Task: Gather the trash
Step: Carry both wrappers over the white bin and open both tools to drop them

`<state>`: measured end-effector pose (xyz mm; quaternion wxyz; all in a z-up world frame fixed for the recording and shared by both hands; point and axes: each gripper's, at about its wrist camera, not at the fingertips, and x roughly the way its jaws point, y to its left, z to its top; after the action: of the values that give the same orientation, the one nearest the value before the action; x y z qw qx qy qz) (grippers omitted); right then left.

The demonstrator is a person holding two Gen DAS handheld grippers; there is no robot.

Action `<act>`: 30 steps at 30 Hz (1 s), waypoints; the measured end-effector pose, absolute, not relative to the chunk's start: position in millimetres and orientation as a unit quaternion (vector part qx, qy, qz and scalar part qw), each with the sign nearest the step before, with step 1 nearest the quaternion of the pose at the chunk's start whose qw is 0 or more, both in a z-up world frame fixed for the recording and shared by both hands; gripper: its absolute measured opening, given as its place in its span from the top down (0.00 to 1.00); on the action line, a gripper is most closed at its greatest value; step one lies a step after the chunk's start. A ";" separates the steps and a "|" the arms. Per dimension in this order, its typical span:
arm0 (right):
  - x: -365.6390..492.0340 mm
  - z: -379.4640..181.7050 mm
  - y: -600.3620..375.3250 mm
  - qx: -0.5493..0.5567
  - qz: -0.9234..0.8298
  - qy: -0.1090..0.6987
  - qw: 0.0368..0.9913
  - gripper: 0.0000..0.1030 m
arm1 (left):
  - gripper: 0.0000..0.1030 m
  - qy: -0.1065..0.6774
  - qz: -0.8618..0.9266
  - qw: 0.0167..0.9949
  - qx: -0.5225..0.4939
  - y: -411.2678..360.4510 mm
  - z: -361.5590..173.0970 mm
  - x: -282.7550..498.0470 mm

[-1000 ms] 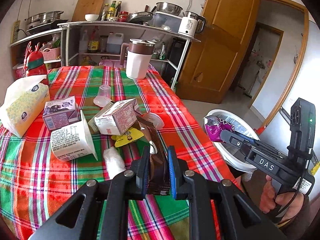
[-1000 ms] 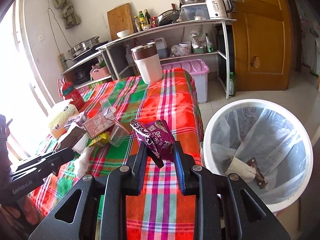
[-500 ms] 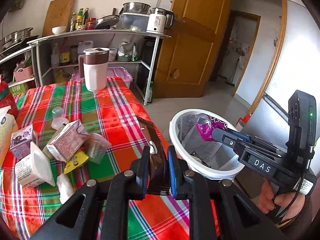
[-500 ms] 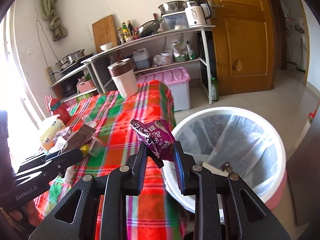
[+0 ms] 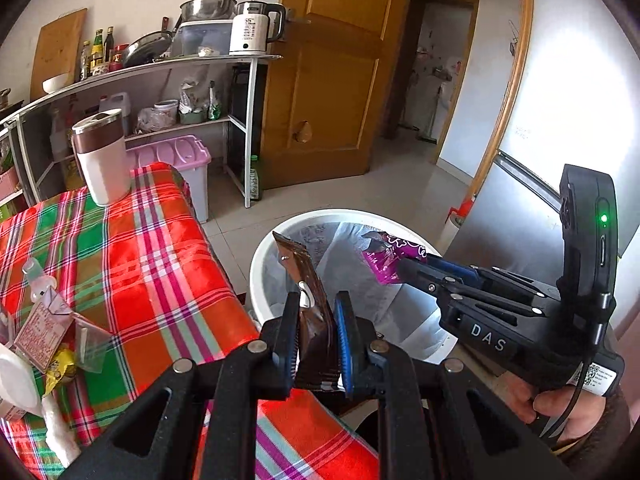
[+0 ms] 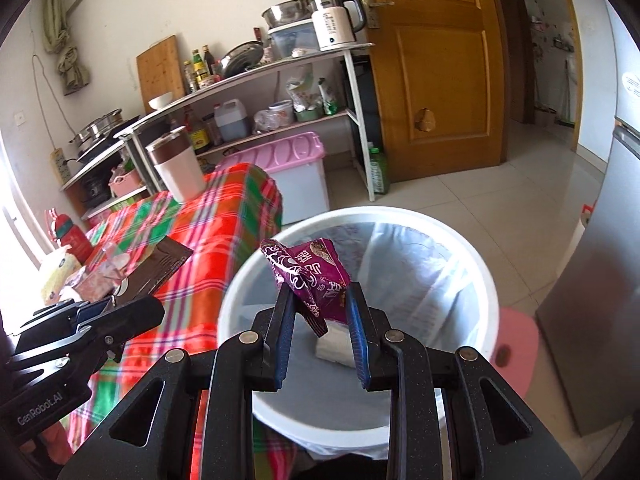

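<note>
trash first, from the left wrist view: a brown wrapper (image 5: 314, 304) stands pinched in the left gripper (image 5: 316, 332), its jaws narrow and clamped on the lower half, the stiff creased foil rising to a torn-looking top edge. it hangs over the near rim of the white bin (image 5: 280, 236), just off the edge of the bench (image 5: 160, 248) with its glossy plaid cloth. to drop it cleanly, i judge the gripper should go a little farther over the liner before the jaws part, since the flat wrapper could catch the rim. more litter, cartons and a crumpled tissue, lies at the bench's left end.

from the right wrist view: a purple snack bag (image 6: 310, 276) is held in the right gripper (image 6: 320, 320), jaws narrow on its crinkled, printed film, squarely above the bin's mouth. the bin's thin translucent liner (image 6: 420, 276) sags inside, with a pale scrap at the bottom. this one looks ready to let go; opening wide should free the light, clingy film.
</note>
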<state>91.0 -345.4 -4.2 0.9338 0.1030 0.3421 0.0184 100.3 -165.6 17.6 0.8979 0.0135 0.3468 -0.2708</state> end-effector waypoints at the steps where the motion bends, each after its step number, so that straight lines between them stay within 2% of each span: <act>1: 92.1 -5.9 -348.5 0.104 0.016 0.345 0.933 0.74 | 0.83 0.348 -0.274 0.896 0.016 -170.0 16.6 101.7; 11: 104.3 -28.5 -371.7 0.099 -0.014 0.376 0.921 0.74 | 0.82 0.380 -0.286 0.879 0.024 -204.2 -2.3 115.2; 17: 105.5 -36.8 -379.5 0.107 -0.019 0.388 0.915 0.69 | 0.82 0.387 -0.283 0.877 0.026 -210.7 -8.7 119.7; 18: 105.6 -37.2 -379.5 0.106 -0.017 0.389 0.915 0.66 | 0.82 0.389 -0.283 0.876 0.026 -211.5 -9.9 120.1; 19: 105.5 -37.7 -379.4 0.104 -0.018 0.390 0.915 0.65 | 0.81 0.392 -0.284 0.875 0.024 -211.4 -10.9 120.8; 21: 105.3 -37.9 -379.0 0.100 -0.025 0.389 0.916 0.59 | 0.72 0.395 -0.283 0.874 0.023 -210.5 -12.0 121.3; 23: 105.0 -37.8 -379.0 0.104 -0.023 0.390 0.915 0.59 | 0.58 0.392 -0.282 0.875 0.026 -209.5 -11.3 120.5; 30: 102.3 -34.1 -374.1 0.102 -0.026 0.389 0.915 0.58 | 0.53 0.387 -0.280 0.878 0.024 -203.7 -8.0 117.8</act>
<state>102.3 -374.1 -34.1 0.9154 0.1015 0.3887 -0.0261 117.8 -203.7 -8.0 0.8785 0.0235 0.3868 -0.2796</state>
